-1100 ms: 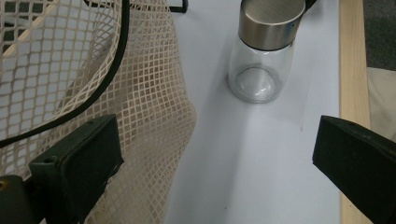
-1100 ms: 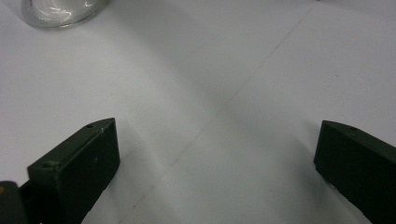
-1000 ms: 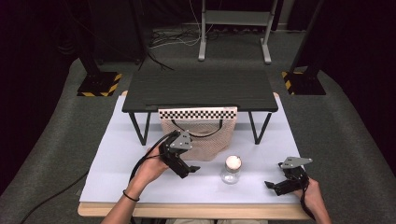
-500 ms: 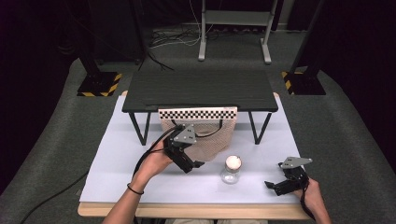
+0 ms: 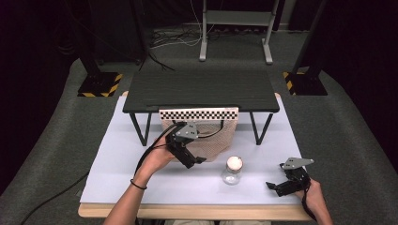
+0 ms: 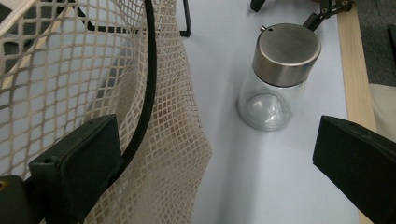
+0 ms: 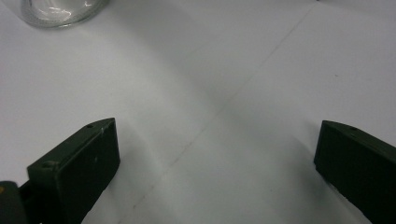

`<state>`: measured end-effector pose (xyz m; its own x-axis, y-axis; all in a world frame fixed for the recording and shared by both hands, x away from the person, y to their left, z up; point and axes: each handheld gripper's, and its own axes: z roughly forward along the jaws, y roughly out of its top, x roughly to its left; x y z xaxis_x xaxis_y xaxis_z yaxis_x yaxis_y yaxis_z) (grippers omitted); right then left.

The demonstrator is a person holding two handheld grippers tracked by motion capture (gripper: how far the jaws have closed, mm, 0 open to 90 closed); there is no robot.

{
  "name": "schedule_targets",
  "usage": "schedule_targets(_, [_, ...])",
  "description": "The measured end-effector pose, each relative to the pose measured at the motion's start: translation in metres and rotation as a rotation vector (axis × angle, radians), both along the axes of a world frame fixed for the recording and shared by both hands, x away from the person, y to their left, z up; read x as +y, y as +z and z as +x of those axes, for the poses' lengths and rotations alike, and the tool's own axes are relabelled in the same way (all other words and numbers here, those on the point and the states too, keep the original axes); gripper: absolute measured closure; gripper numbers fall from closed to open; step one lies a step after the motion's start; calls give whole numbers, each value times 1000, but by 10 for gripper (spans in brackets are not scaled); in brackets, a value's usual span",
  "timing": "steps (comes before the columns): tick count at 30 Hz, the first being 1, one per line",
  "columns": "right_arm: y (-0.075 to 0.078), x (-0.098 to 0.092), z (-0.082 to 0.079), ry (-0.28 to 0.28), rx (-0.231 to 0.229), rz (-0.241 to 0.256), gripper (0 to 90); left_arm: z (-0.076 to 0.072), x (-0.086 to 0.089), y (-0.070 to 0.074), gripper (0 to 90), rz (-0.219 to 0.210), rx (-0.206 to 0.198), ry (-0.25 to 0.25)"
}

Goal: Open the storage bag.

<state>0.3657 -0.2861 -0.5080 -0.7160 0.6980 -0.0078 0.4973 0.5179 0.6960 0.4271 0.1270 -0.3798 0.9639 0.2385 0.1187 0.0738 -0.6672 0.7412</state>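
A beige mesh bag [image 5: 217,139] hangs from the front of a low black stand and spreads onto the white sheet. My left gripper [image 5: 196,161] is open at the bag's lower left edge. In the left gripper view the mesh [image 6: 70,84] and a black cable [image 6: 148,70] lie by the left jaw of that gripper [image 6: 215,144]. A clear glass jar [image 5: 233,169] with a brushed metal lid [image 6: 286,52] stands upright just right of the bag. My right gripper [image 5: 274,186] rests open near the front right, jaws [image 7: 217,154] wide over bare sheet; the jar's base [image 7: 60,9] shows far off.
The low black stand [image 5: 202,89] on thin legs spans the back of the table, with a checkered strip [image 5: 199,113] along its front. The white sheet [image 5: 122,159] covers the table. The wooden front edge [image 5: 187,212] is near my right gripper.
My left gripper has moved up and to the right, closer to the mesh bag. The right gripper and the jar have stayed where they were.
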Motion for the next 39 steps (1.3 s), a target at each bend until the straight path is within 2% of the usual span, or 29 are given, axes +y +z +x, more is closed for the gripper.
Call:
schedule_targets(6, [0,0,0,0,0,0,0,8,-2,-5,9,2,20,4])
schedule_targets(9, [0,0,0,0,0,0,0,10,-3,-8,6,-2,27,4])
schedule_targets(24, [0,0,0,0,0,0,0,14,-3,-18,6,29,56,16])
schedule_targets(30, [0,0,0,0,0,0,0,11,-3,-20,1,58,91,2])
schedule_targets(39, [0,0,0,0,0,0,0,6,-1,-18,1,71,153,0])
